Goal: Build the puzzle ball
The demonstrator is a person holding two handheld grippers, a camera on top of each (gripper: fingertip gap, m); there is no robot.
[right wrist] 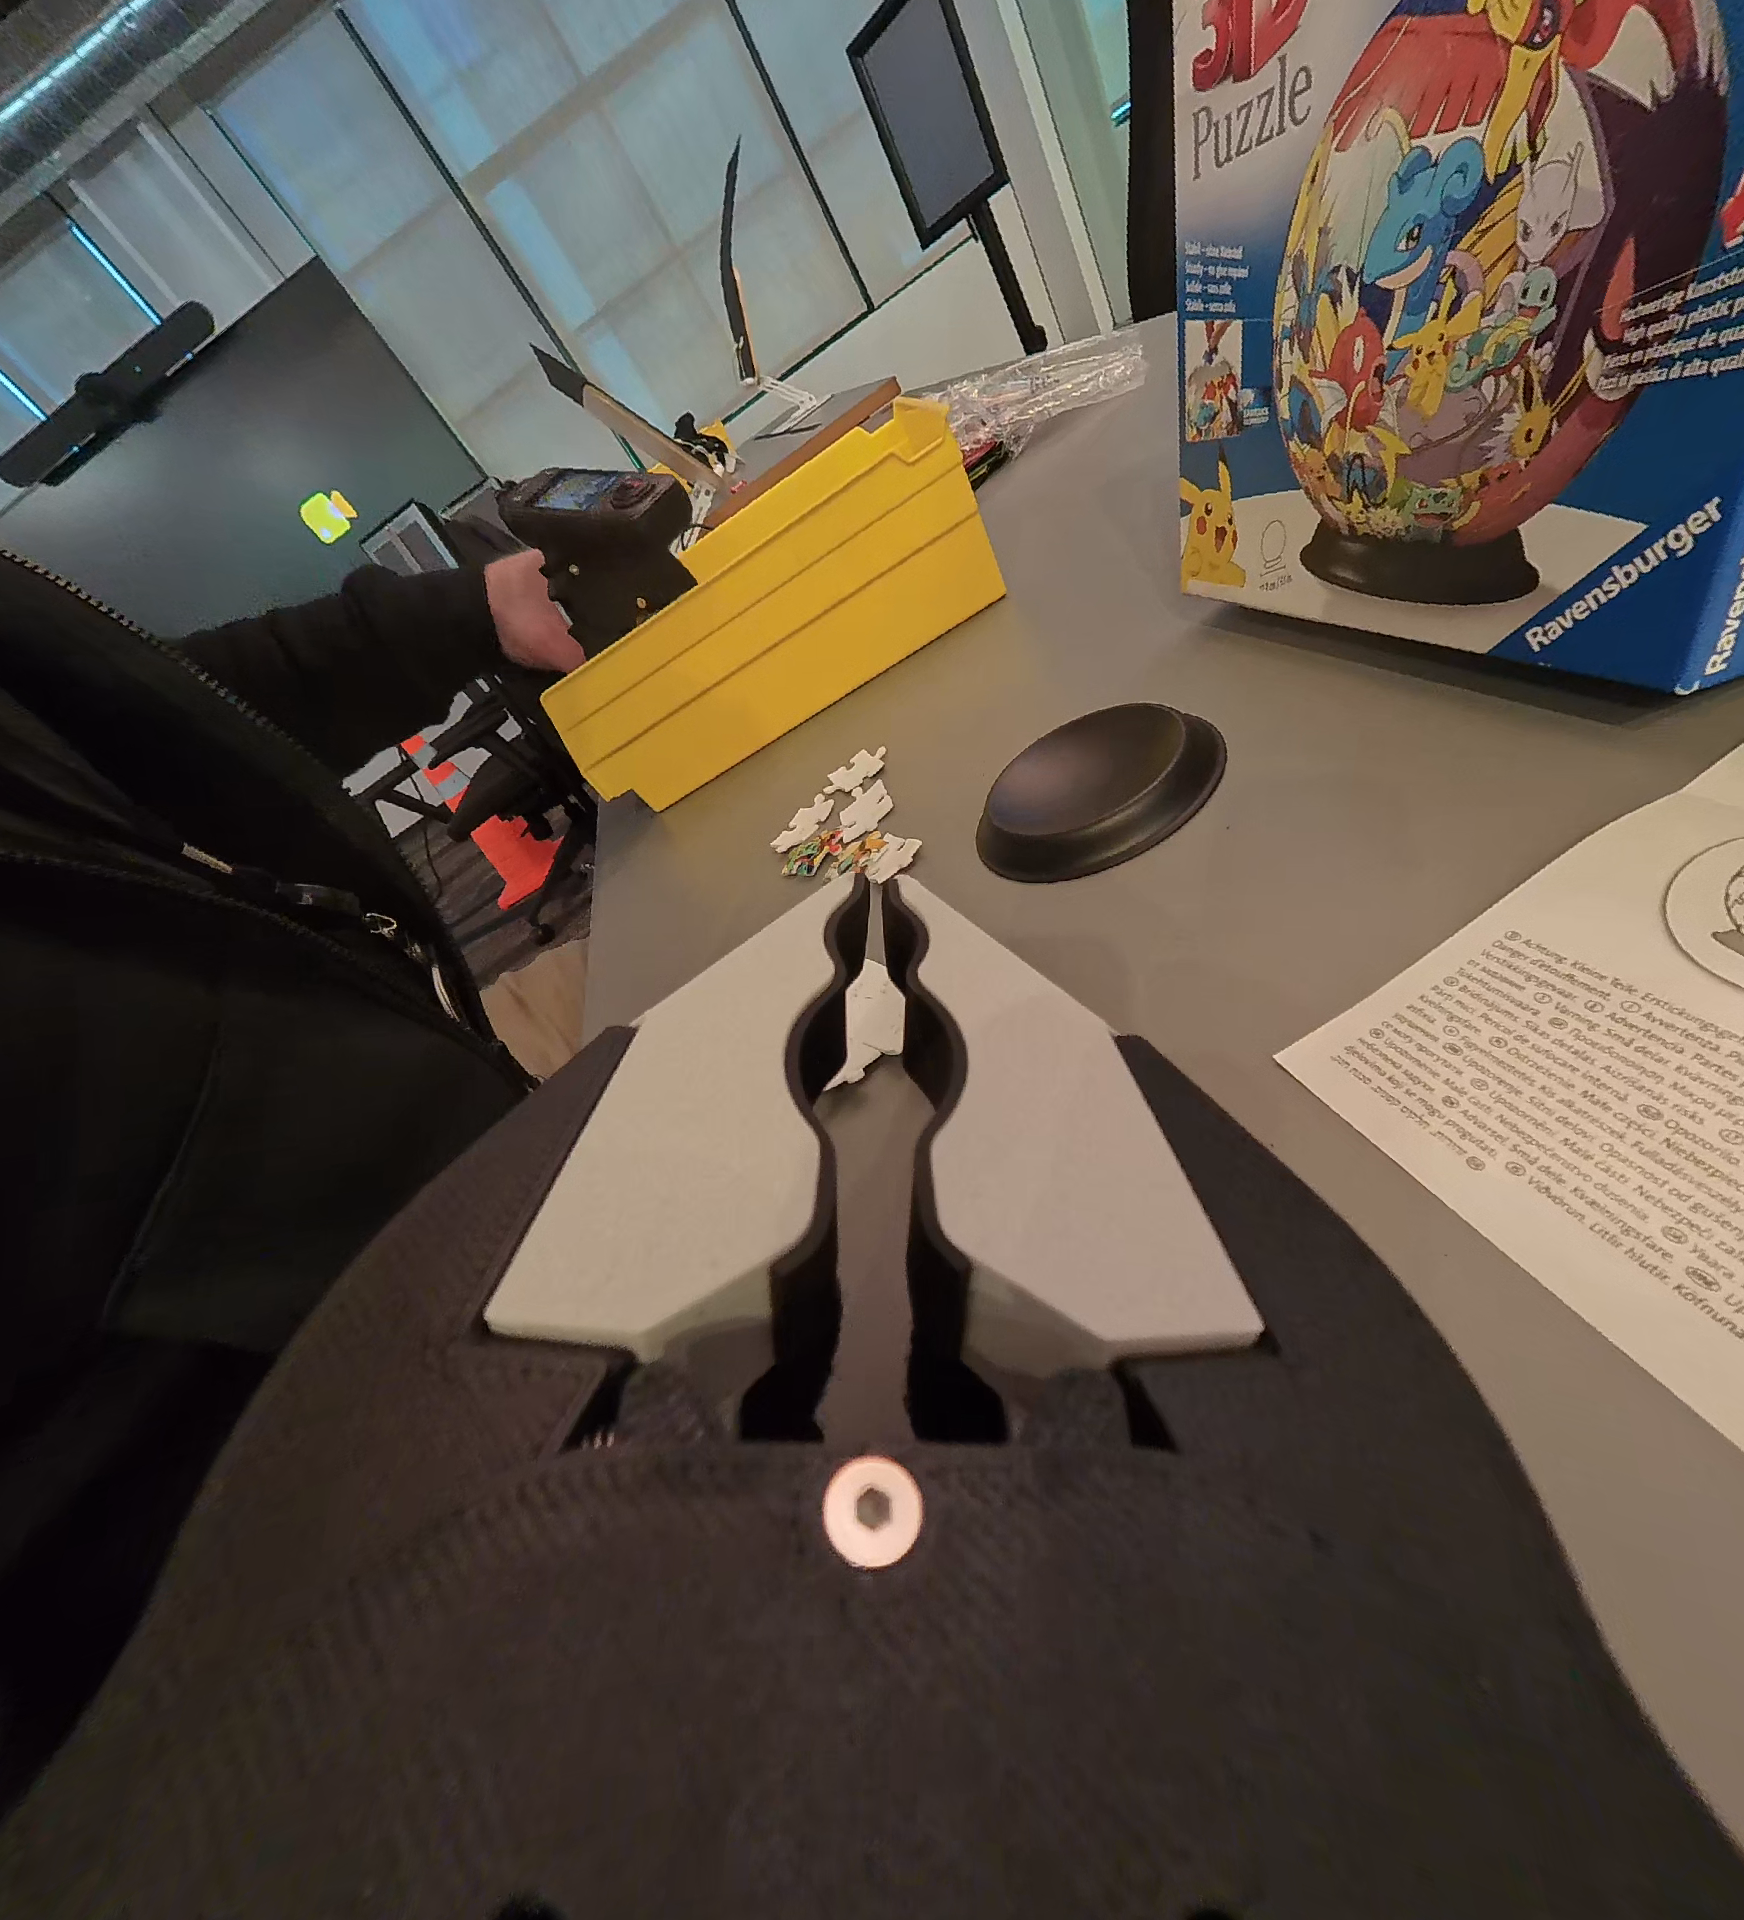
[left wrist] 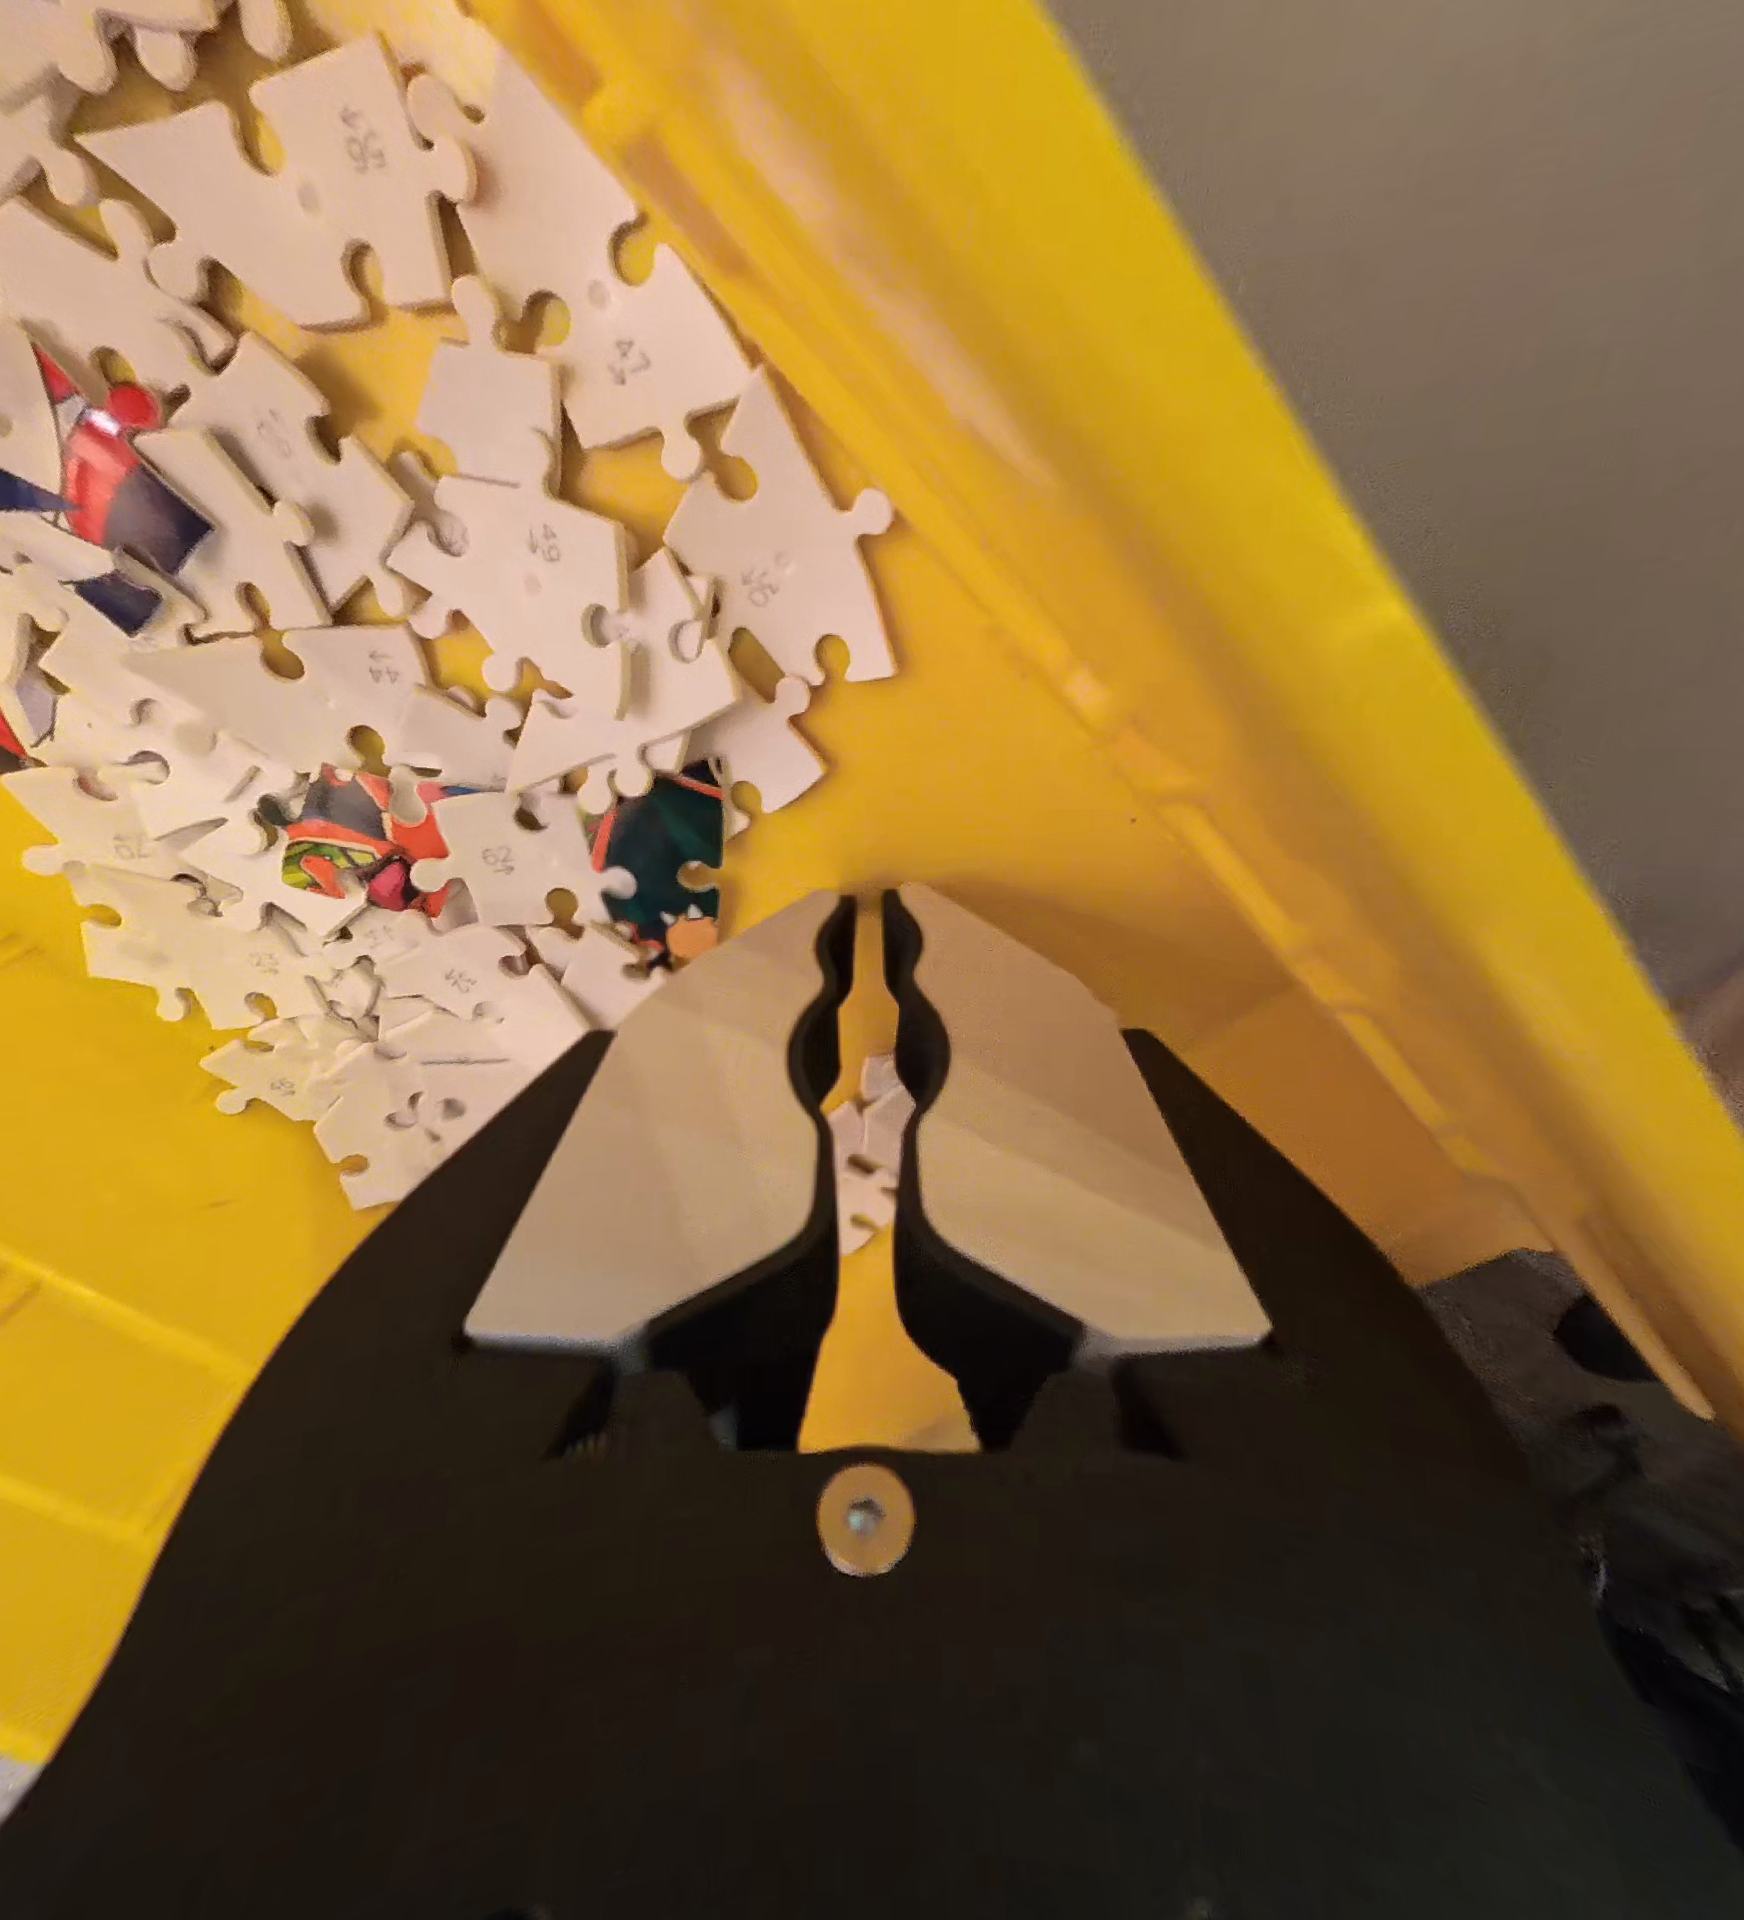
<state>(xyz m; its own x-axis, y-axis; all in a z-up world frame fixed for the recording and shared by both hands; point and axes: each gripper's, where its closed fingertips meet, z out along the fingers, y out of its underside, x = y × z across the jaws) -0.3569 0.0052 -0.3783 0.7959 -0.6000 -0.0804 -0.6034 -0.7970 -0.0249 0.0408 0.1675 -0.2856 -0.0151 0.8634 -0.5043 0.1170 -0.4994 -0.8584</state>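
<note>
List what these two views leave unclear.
- Left wrist view: the piece in the left gripper is mostly hidden by the fingers.
- Left wrist view: the bin and pile are cut off by the frame.
- Right wrist view: the small cluster is too small to count.

Both grippers (left wrist: 870,902) (right wrist: 878,891) are showing black printed bodies, grey wavy-edged fingers and a silver screw; the person is wearing a black zipped jacket (right wrist: 120,935).

— What's showing at eleven o'clock?
— Glass wall panels (right wrist: 577,197) are letting pale daylight in.
— And at twelve?
— A dark screen (right wrist: 925,135) is standing behind the grey table (right wrist: 1263,935).
</note>
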